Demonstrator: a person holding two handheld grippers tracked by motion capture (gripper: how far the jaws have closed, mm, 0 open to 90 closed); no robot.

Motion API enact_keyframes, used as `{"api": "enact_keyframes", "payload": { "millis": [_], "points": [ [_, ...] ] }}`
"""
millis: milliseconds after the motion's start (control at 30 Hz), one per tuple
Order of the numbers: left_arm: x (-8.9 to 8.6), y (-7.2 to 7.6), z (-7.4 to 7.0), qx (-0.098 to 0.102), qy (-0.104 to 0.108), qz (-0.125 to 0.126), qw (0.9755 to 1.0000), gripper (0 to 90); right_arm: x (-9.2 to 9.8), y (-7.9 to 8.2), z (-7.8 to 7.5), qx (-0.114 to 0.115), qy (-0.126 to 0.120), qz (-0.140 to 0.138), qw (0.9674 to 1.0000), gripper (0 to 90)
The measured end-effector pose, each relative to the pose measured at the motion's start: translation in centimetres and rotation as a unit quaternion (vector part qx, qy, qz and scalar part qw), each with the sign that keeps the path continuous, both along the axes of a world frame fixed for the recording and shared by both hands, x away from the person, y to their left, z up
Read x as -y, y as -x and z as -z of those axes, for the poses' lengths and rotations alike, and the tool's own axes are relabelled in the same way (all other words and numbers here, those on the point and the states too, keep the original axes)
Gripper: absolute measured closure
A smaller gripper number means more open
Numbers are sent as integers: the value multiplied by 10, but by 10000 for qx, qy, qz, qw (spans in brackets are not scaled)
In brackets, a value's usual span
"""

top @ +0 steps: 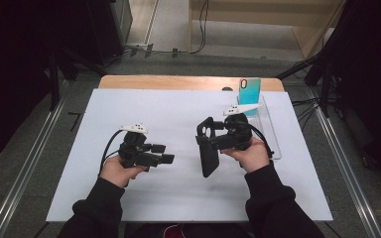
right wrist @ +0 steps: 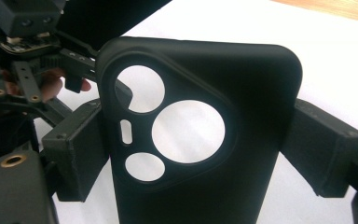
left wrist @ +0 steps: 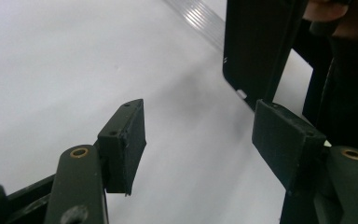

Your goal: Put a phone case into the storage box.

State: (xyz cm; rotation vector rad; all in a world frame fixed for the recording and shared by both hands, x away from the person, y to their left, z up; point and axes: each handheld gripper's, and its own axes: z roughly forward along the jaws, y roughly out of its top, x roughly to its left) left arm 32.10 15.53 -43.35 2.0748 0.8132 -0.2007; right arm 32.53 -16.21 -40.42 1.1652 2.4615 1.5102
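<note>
Black phone case between right tongs, no legible writing.

Light falls from above onto the white surface, which glows bright while the room around it sinks into dark. Shadows are soft and faint. The gripper views are slightly soft, and the black phone case shows little detail.

Three cameras, one table

The high view looked down from above; each gripper view looked close along its fingers, both sharing the black phone case beyond the fingertips.
</note>
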Motion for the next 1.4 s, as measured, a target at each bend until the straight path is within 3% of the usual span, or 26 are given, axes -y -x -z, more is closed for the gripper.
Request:
{"api": "enact_keyframes", "payload": {
  "millis": [300,633,1400],
  "points": [
    [-12,4,6,-5,66,100,9999,334,9,-2,-9,33,-45,-14,10000,124],
    [-24,9,14,-37,-176,96,9998,311,20,-7,-17,128,-78,96,9998,125],
    [-42,19,20,-117,-172,21,9998,310,66,-11,-43,291,-180,729,9968,125]
  ]
}}
